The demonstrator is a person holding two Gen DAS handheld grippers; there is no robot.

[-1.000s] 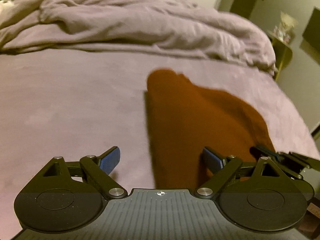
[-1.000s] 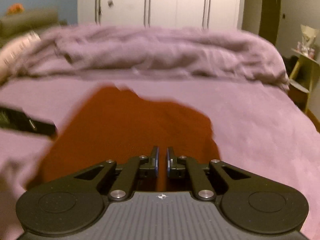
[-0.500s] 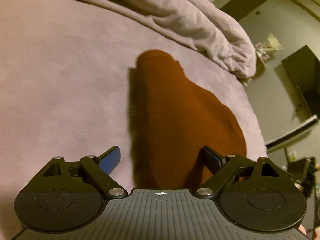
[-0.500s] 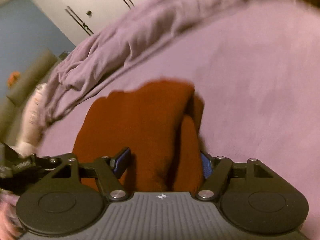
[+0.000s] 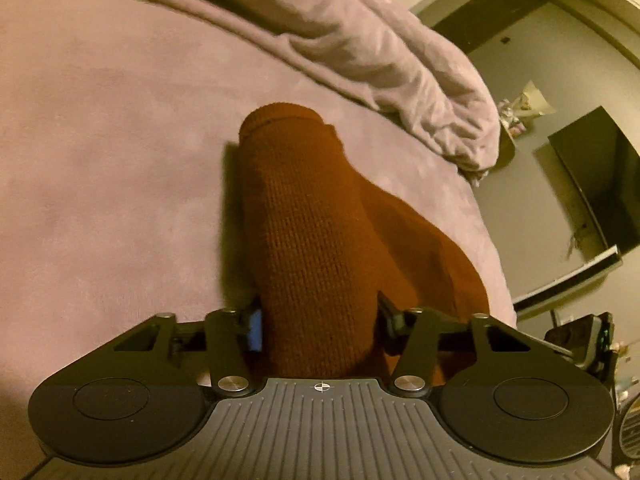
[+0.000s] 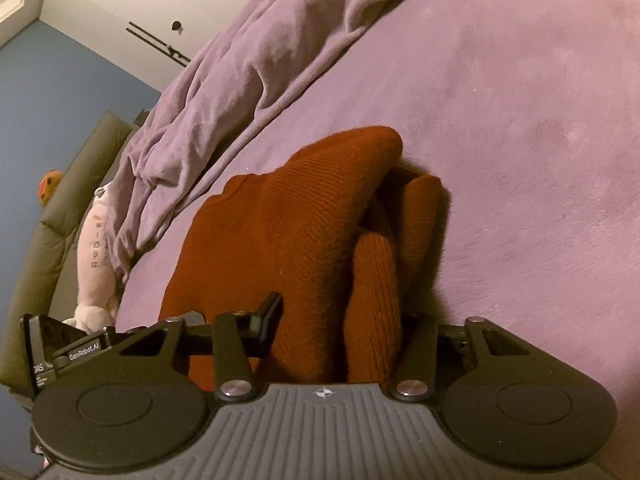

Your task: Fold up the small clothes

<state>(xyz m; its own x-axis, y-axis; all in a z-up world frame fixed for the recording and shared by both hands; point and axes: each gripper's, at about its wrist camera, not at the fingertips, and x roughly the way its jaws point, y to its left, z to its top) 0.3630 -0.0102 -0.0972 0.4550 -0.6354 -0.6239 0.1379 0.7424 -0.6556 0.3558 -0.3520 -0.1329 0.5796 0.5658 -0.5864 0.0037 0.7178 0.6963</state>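
You had the rust-brown knit garment (image 5: 320,240) partly gathered on the bed (image 5: 100,160), out on the open sheet near its right edge and short of the heaped blanket (image 5: 360,40). Folding looked early: loose rolls bulged on the garment's right side. Left gripper (image 5: 318,322) and right gripper (image 6: 340,328) each straddled a fold, jaws half-wide and closing. Pad contact could not be confirmed. The knit appeared thick, ribbed and soft.

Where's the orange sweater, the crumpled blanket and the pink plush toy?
sweater (image 5: 320,248): left wrist view, middle of the knit fold.
blanket (image 5: 360,52): left wrist view, a crumpled ridge.
plush toy (image 6: 96,248): right wrist view, its pale body by the bed edge.
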